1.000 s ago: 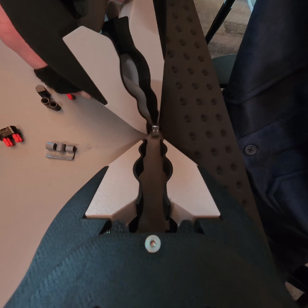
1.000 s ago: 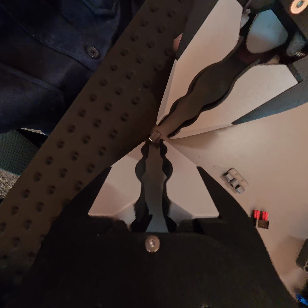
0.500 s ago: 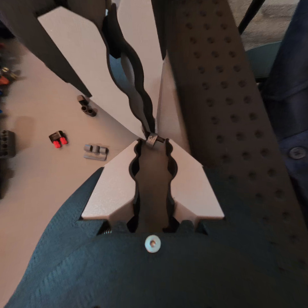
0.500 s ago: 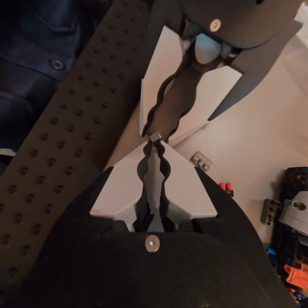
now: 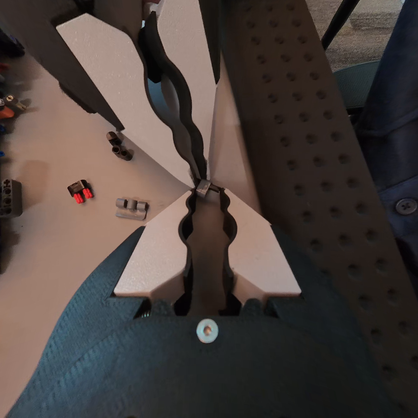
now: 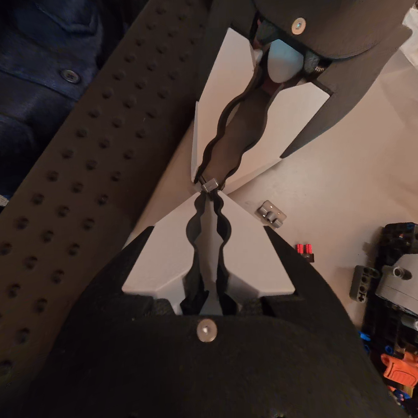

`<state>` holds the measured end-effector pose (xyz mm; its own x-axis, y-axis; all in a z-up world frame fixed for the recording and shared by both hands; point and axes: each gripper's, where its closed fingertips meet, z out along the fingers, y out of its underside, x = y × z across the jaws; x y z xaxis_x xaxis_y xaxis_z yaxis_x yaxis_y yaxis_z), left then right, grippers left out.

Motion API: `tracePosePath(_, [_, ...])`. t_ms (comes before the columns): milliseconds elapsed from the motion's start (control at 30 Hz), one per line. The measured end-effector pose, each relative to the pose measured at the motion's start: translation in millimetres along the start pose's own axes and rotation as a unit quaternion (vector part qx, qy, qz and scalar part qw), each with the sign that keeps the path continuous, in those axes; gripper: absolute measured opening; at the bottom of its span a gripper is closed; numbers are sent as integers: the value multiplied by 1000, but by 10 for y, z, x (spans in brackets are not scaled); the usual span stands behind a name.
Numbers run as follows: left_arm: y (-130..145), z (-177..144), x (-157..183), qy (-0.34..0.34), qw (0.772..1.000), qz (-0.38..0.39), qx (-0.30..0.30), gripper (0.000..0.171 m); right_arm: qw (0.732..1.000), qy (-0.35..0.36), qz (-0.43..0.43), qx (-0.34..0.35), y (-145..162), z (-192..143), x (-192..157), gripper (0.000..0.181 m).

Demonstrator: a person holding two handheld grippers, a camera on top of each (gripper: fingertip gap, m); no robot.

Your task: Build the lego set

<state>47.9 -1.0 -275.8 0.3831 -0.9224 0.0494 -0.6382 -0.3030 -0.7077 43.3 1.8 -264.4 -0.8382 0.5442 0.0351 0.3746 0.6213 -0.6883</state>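
Observation:
A small grey lego piece (image 5: pixel 204 189) with a black pin (image 5: pixel 214 187) sticking out of it is held in the air between the two grippers, which meet tip to tip. My left gripper (image 5: pixel 207 192) comes from below in the left wrist view and is shut on the piece and pin. My right gripper (image 6: pixel 209 195) is shut narrowly on the underside of the same piece (image 6: pixel 209 184). The right gripper also shows in the left wrist view (image 5: pixel 199 176), coming down from the top. The left gripper also shows in the right wrist view (image 6: pixel 211 179).
A grey clip-like piece (image 5: pixel 131 208) (image 6: pixel 271 213), a black-and-red piece (image 5: pixel 80 192) (image 6: pixel 305 251) and a black connector (image 5: pixel 118 147) lie on the pale table. A dark perforated strip (image 5: pixel 316 158) (image 6: pixel 90 147) runs alongside. A partly built model (image 6: pixel 395 282) stands right. A person's dark blue shirt (image 5: pixel 402 135) is behind. Only a small space, under 4 cm, lies between the two pairs of fingers.
Both grippers have moved together away from the perforated strip, out over the table. The grey piece has turned between the tips and its black pin now shows. The left fingers stand slightly wider.

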Motion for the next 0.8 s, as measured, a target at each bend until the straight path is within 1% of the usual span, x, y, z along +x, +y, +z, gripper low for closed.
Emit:
tracePosePath(133, [-74,-88,-69,-19,999,3,29,18,999,19,4,25,-68,-94,67,5])
tracePosePath(267, [-81,-184,-110,-20,999,-9,47,16,999,39,-17,14,-67,-113,85,5])
tracePosePath(367, [-201,-315,-87,7,994,-35,104,12,999,31,-15,35,-96,-142,71,5])
tracePosePath(433, [-249,-351,-52,33,990,-48,127,13,998,23,-18,59,-170,-183,41,5])
tracePosePath(467, [-260,-347,-46,35,990,-48,131,16,998,19,-22,63,-190,-187,20,5])
tracePosePath(567, [-264,-305,2,44,990,-33,127,11,998,16,-38,57,-207,-156,-25,5])
tracePosePath(633, [-231,-251,25,47,992,-29,112,8,998,22,-47,47,-180,-140,-21,5])
tracePosePath(733, [-261,-271,28,39,992,-19,120,7,997,23,-39,57,-200,-171,-6,5])
tracePosePath(800, [-255,-294,-65,9,993,-15,119,6,997,51,-20,53,-180,-205,106,8])
